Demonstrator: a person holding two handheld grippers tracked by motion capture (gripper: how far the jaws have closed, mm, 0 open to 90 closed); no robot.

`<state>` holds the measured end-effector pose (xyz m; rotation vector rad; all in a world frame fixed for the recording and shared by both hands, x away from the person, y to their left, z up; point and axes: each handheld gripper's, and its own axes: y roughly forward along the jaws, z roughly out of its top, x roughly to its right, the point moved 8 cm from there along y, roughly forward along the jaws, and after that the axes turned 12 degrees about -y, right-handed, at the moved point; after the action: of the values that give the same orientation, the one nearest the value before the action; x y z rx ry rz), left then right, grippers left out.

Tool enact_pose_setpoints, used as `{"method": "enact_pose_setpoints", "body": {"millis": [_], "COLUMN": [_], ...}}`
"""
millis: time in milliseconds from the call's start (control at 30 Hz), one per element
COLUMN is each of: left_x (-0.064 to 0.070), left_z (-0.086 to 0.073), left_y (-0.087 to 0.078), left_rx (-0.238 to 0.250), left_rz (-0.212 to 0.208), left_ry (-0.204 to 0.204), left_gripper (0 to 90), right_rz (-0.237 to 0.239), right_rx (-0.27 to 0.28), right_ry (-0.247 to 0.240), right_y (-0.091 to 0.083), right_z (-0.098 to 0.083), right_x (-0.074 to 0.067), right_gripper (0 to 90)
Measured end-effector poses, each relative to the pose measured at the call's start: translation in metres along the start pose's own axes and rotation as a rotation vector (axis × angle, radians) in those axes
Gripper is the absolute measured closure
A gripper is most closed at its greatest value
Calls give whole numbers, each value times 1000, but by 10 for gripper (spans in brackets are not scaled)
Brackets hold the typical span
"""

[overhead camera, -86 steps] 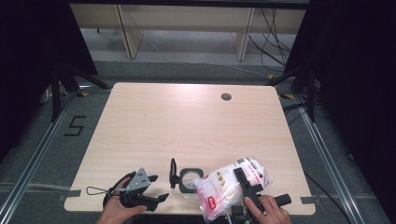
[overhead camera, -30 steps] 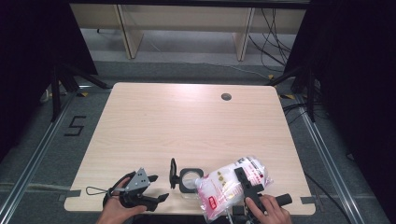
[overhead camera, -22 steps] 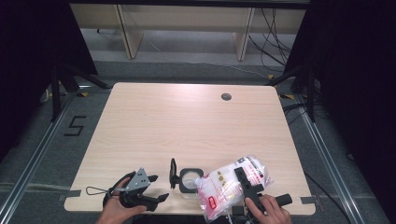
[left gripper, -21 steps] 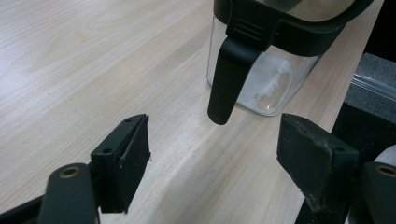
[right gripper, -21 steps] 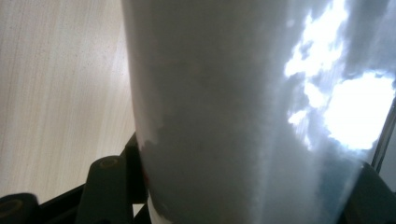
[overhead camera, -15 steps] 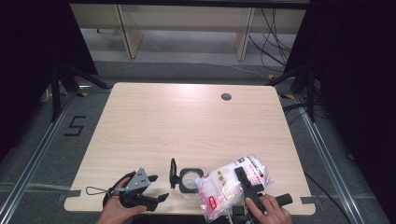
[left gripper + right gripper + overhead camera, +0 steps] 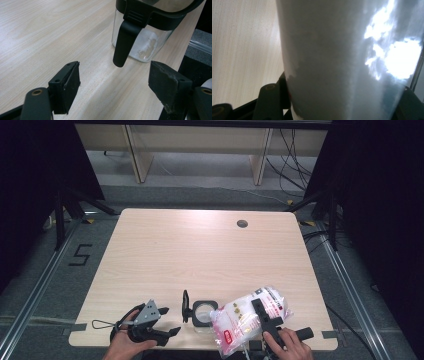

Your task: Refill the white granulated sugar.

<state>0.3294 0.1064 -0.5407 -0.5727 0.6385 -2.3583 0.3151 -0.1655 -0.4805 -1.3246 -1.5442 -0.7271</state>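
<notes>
nothing has shifted since the earlier frames: both hands, bag and jar sit where they were. counter point(image 7: 200, 250) is light wood, mostly bare, with a small dark round hole point(image 7: 242, 224) near its far right edge. bag point(image 7: 248, 317) of white granular stuff, clear plastic with red print, is held tilted at the near right edge of the counter, its lower end toward the jar; in the right gripper view it stands close up between the two black jaws. right gripper point(image 7: 264, 316) is clamped on the bag, jaws set fairly wide around its bulk, hand point(image 7: 287, 345) behind it. left gripper point(image 7: 113, 87) rests at the near left of the counter, jaws wide apart with nothing between them, aimed at the jar. glass jar point(image 7: 202, 314) with black rim and flipped-up lid stands just left of the bag; its black handle point(image 7: 123, 41) hangs toward the left gripper, apart from the pads.
</notes>
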Motion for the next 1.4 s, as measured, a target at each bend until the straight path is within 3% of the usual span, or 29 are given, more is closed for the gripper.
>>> {"method": "enact_pose_setpoints", "body": {"millis": [333,367,567,600,633,767,800,933,1067,1300,1333,1367,1400], "left_x": [0,0,0,-1,1,0,1,-1,0,0,0,0,0], "left_z": [0,0,0,0,-1,0,-1,0,0,0,-1,-1,0], "left_y": [-1,0,-1,-1,0,-1,0,-1,-1,0,-1,-1,0], "left_rx": [-9,-1,-9,-8,-1,-8,-1,-7,-9,-8,-14,-15,-1], "left_rz": [5,0,5,4,0,5,1,4,4,1,3,3,-2], "left_ry": [4,2,7,5,-22,-2,-26,7,4,4,4,6,5], "left_gripper": [248,248,248,248,248,248,248,248,248,248,248,248,248], "right_rz": [14,-3,-1,-11,-11,-15,-16,-16,-24,-16,-1,-14,-6], "right_rx": [-8,-3,-9,-3,-3,-6,-7,-12,-8,-29,-34,-15,-20], "right_ry": [3,-4,-11,-23,-28,-24,-25,-19,-32,17,14,-18,1], "right_y": [0,0,-1,0,-1,-2,-2,-2,-2,-3,-4,-2,-2], "right_z": [-1,-1,-1,-1,-1,-1,-1,-1,-2,-5,-5,-4,-4], "right_x": [-1,1,1,3,3,3,3,3,5,1,1,5,2], "right_gripper": [417,418,418,417,418,417,417,417,417,418,417,418,418]}}
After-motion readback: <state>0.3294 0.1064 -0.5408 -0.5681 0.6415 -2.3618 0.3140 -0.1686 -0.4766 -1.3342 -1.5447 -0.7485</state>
